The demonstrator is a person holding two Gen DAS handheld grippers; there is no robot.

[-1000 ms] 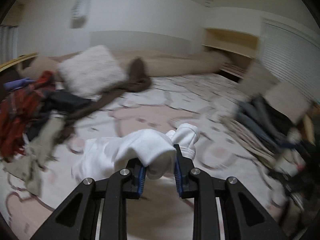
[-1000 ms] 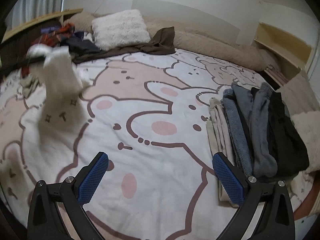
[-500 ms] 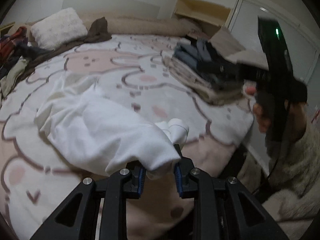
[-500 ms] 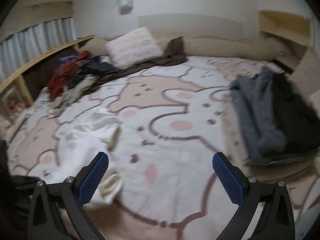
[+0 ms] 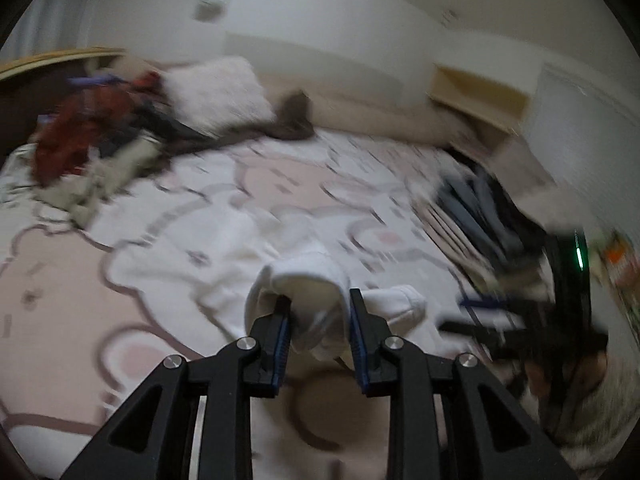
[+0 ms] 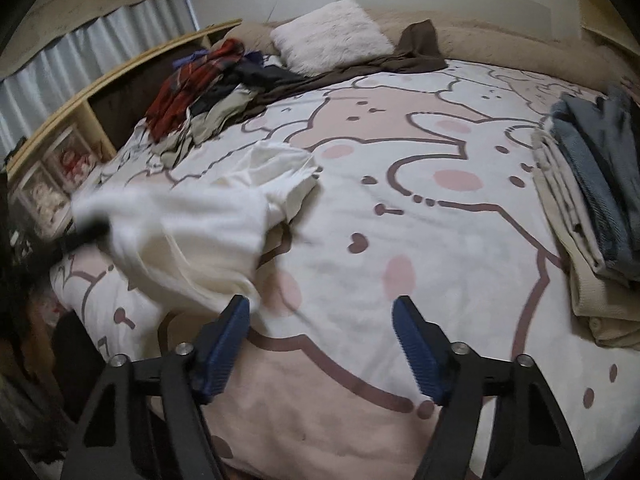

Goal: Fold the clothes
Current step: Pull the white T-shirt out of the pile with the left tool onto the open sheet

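Blurred bed (image 5: 168,264); left fingers (image 5: 280,322) pinch white garment (image 5: 312,284).

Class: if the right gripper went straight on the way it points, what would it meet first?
Probably the bear-print bedspread: the right gripper has open jaws and nothing between. The white garment lies just left of that line.

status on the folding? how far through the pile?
Done: a folded stack sits at the bed's right edge. In hand: the left gripper is shut on the white garment, which is spread but unfolded; the right gripper is open and empty beside it. Left: the unsorted heap by the pillow.
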